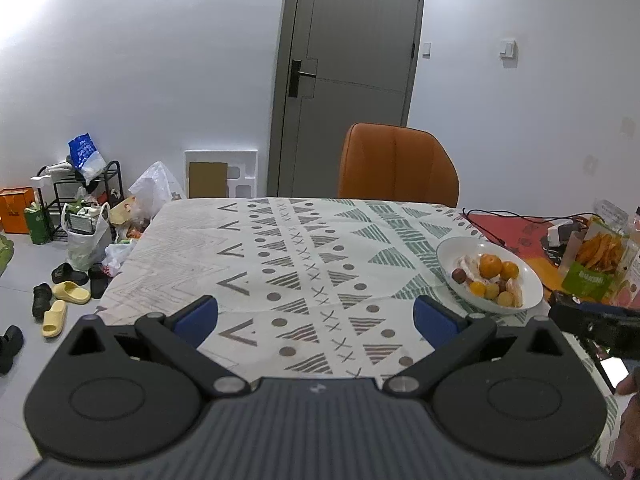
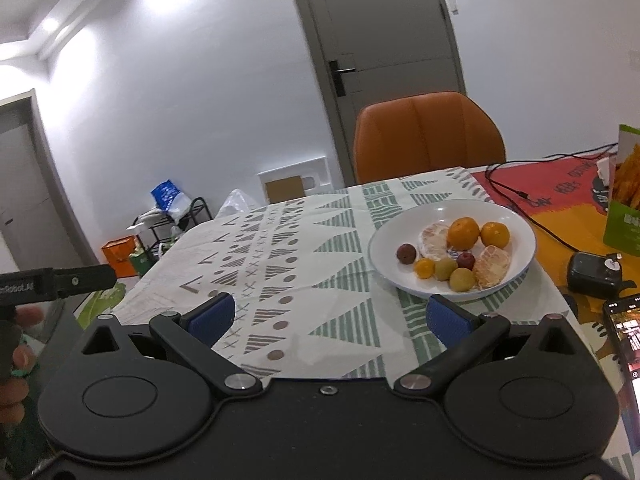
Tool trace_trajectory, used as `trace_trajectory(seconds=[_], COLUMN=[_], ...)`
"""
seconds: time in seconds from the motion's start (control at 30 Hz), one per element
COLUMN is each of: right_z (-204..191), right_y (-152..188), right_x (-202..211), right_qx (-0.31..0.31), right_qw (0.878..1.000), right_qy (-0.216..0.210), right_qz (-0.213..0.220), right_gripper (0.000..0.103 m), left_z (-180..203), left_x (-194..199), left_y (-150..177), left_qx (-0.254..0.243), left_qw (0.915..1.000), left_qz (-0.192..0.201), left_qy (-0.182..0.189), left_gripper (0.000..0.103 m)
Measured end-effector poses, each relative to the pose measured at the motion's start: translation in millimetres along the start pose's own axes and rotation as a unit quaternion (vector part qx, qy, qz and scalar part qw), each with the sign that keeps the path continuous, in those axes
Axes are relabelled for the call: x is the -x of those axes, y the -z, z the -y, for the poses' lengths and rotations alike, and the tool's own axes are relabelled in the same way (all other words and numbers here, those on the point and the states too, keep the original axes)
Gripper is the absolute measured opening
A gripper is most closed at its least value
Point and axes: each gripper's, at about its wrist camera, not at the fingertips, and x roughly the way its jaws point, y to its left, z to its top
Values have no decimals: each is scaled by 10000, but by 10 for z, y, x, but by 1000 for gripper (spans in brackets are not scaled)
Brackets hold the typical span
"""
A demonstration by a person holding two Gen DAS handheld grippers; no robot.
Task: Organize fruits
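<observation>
A white plate (image 2: 516, 224) on the patterned tablecloth holds two whole oranges (image 2: 463, 233), two peeled citrus pieces (image 2: 495, 266), small dark red fruits (image 2: 406, 253) and small yellow-green fruits (image 2: 462, 279). The plate also shows at the right of the left wrist view (image 1: 452, 250). My right gripper (image 2: 327, 318) is open and empty, just in front of and left of the plate. My left gripper (image 1: 316, 320) is open and empty over bare cloth, well left of the plate.
An orange chair (image 1: 398, 166) stands at the table's far edge. A green snack bag (image 1: 596, 260), cables, a black box (image 2: 594, 274) and a phone (image 2: 624, 332) lie on the red and orange mat to the right. Shoes and bags clutter the floor at left (image 1: 66, 292).
</observation>
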Motion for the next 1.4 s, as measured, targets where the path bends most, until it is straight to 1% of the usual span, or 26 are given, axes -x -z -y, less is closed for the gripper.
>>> trace_trajectory(seconds=[0.13, 0.47, 0.73, 1.4], right_z=[-58, -188, -242, -258], right_y=[-28, -22, -5, 20], right_x=[85, 149, 141, 98], right_qx=[13, 121, 202, 213], right_qw=[9999, 9996, 9994, 9995], right_qy=[-130, -241, -264, -216], right_qz=[47, 9, -28, -60], right_gripper=[103, 103, 103, 103], left_z=[-42, -56, -5, 9], left_x=[44, 62, 69, 25], left_y=[22, 62, 68, 93], left_qx=[-11, -67, -101, -152], left_qw=[10000, 9999, 9999, 9998], left_qz=[-17, -74, -33, -122], left_qy=[-27, -3, 15, 0], left_gripper=[103, 103, 103, 103])
